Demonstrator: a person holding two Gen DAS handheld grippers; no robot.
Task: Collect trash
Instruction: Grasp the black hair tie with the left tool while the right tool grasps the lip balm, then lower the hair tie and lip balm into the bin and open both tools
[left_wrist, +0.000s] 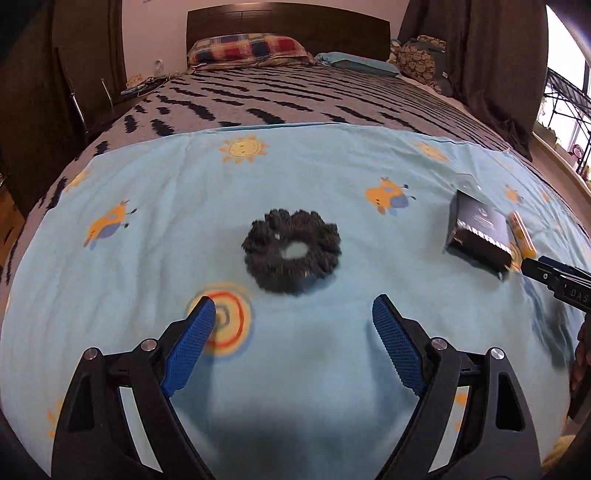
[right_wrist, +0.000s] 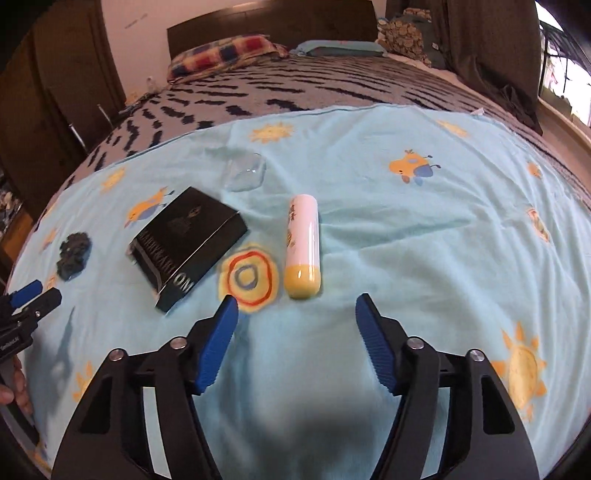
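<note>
The right gripper (right_wrist: 295, 310) hangs over the near edge of the light blue sheet (right_wrist: 424, 240), jaws spread with nothing between the blue pads. Directly ahead of it, just beyond the fingertips, lies the white tube with the yellow cap (right_wrist: 302, 245) — cap end toward the gripper, long axis running away from the near edge toward the headboard, so the jaws stand to either side of its width. Judged from this, the right hand is the nearer to the tube, and a straight advance should bracket it.

To the tube's left sits the black box (right_wrist: 188, 245), skewed to the sheet's edges; farther still, a clear plastic wrapper (right_wrist: 245, 171).

The left gripper (left_wrist: 293, 314) is likewise released and empty. The dark scrunchie (left_wrist: 291, 251) lies flat just ahead of its tips, centred between them — the left hand's nearest item. The box and tube lie well to its right.
</note>
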